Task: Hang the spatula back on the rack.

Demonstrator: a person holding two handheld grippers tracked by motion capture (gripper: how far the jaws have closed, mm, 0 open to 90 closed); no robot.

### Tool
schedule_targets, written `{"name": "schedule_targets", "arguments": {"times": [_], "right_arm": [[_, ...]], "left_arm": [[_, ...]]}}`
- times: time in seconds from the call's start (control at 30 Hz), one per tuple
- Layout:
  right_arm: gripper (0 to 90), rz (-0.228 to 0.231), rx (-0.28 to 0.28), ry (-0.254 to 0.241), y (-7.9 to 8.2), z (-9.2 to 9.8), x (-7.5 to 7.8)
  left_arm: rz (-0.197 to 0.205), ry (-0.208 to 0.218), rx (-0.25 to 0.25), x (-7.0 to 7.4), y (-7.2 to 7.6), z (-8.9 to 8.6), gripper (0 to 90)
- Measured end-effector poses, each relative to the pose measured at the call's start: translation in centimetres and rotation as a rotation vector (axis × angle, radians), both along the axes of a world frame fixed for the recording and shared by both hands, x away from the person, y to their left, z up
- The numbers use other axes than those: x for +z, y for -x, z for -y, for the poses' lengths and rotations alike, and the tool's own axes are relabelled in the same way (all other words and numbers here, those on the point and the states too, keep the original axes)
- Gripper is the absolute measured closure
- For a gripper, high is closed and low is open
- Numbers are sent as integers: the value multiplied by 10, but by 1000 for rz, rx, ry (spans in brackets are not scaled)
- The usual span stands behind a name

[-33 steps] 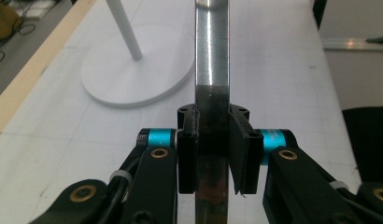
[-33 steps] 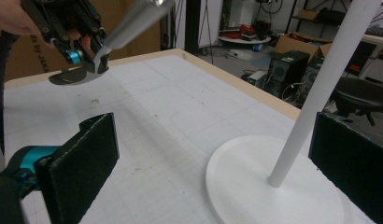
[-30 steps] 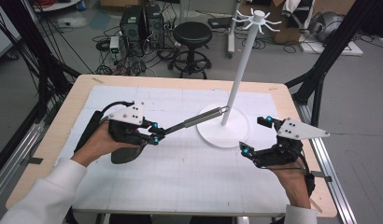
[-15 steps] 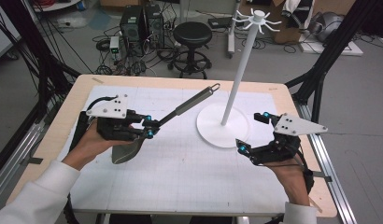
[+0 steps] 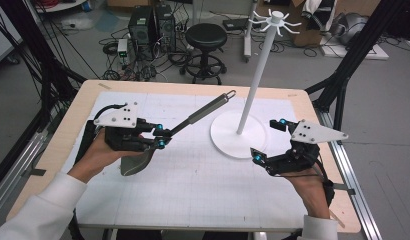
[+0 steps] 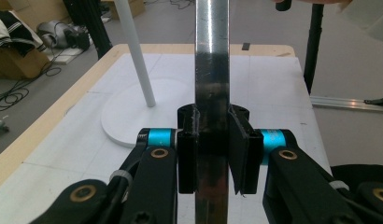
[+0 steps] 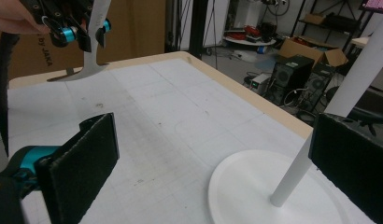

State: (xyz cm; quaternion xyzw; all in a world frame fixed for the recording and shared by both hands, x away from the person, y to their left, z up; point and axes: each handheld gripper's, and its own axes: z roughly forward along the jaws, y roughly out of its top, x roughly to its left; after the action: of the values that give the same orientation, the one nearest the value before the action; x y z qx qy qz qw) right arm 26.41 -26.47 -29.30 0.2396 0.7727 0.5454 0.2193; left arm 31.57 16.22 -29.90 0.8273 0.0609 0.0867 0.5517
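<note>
Brown cardboard (image 7: 38,51) behind the table, right gripper view: "by JAKA", printed sideways in dark letters
Other readable text: none can be made out

One spatula (image 5: 178,127), one hook stand (image 5: 248,102), two tongs.

A glossy, scuffed metal spatula (image 6: 212,93) is clamped between matt black plastic jaws of the left gripper (image 6: 213,149), beside anodised blue metal sleeves. Rough, foam-like black pads are seen on the right gripper (image 7: 213,163). Beyond them, a smooth white-painted stand (image 5: 253,85) and a matt white gridded mat (image 5: 193,185) over pale wood are shown.
</note>
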Motion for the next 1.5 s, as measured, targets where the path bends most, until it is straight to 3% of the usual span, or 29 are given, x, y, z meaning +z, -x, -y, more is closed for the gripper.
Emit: {"name": "schedule_targets", "arguments": {"times": [0.27,0.33,0.4,0.87,0.97,1.17,1.3,1.37,1.5], "right_arm": [[10,-1,16,8,-2,-9,5],[10,-5,27,2,-3,-13,6],[10,-8,39,-2,-4,-17,9],[11,-8,122,24,-13,-48,33],[56,-8,154,20,-15,-52,37],[57,-28,198,23,-18,-61,40],[81,-47,209,15,-21,-67,41],[164,-55,223,3,-21,-69,41],[165,-67,221,-14,-23,-74,42]], "left_arm": [[-2,30,26,-4,0,-1,747],[22,26,38,-5,1,0,747],[18,34,49,-7,2,1,748],[-5,62,32,-20,3,9,747],[-2,61,23,-21,2,8,748],[3,60,15,-23,4,10,748],[-2,56,12,-23,5,11,747],[1,56,12,-23,5,12,747],[-8,65,16,-25,6,14,747]]}}
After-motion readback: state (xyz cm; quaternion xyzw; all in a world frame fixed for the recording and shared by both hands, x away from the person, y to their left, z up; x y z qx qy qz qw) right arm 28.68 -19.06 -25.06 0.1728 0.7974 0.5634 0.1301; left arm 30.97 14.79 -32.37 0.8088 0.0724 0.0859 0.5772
